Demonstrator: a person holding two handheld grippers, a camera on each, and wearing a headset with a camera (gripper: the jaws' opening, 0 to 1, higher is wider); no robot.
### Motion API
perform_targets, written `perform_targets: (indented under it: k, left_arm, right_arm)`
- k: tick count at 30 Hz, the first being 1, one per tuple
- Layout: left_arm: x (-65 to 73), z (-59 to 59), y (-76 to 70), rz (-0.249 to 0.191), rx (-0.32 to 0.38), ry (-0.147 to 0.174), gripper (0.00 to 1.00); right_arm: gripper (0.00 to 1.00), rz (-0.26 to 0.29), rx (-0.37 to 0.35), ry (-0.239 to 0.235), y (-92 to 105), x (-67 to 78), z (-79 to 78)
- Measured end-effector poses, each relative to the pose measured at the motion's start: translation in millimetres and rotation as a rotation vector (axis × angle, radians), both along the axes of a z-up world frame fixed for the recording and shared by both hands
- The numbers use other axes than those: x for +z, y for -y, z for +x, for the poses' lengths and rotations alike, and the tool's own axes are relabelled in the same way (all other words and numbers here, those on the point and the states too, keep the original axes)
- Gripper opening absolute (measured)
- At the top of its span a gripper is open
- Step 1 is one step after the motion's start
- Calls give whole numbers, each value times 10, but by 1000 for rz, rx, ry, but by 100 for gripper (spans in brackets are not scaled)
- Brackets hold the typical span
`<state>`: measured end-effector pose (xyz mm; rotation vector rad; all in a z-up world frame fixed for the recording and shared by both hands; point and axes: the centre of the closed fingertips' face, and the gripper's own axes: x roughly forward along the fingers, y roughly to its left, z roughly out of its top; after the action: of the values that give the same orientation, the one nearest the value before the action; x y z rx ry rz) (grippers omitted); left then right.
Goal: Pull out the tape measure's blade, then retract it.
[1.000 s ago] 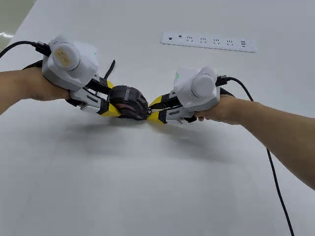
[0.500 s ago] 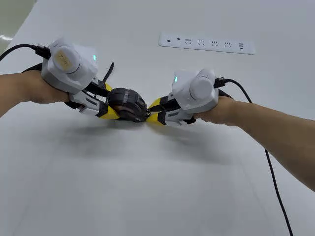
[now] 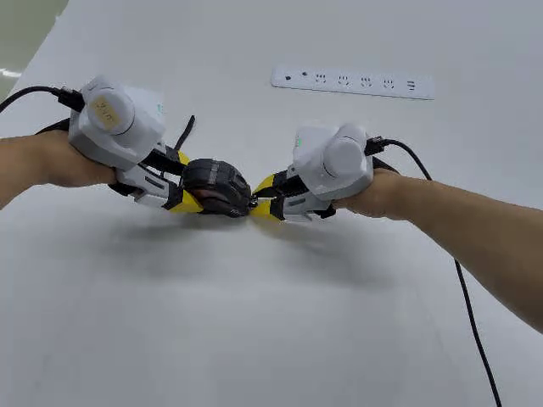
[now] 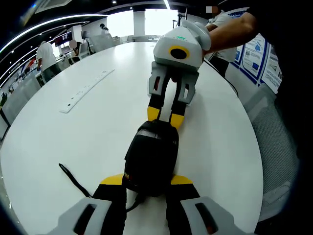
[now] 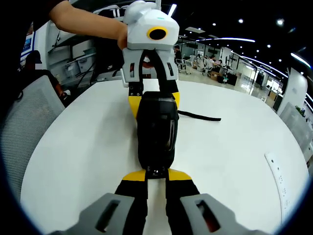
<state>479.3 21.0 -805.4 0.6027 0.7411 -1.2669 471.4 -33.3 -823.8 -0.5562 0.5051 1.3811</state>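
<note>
Left tool (image 3: 187,181) pinches the tape measure (image 3: 218,186), right tool (image 3: 261,197) nips its tip; power strip (image 3: 352,82) lies beyond.

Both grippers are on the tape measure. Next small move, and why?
Probably draw the right gripper straight back from the black tape measure case: its jaws look pinched on the blade's metal end hook, the left gripper clamps the case, and no blade is out yet.
</note>
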Motion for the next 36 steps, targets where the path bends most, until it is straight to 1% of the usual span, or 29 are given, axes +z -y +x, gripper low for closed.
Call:
perform_targets:
  k: [11,28,36]
  left_arm:
    - [-6,6,6,-1,4,-6,28]
    - [-16,3,15,-2,7,-10,28]
    - [-17,2,12,-4,9,-12,28]
  right_arm:
    - [11,-1,5,-4,26,3,-3]
    - [11,-2,4,-13,179,-16,-12]
    - [11,4,-1,-20,212,-15,-13]
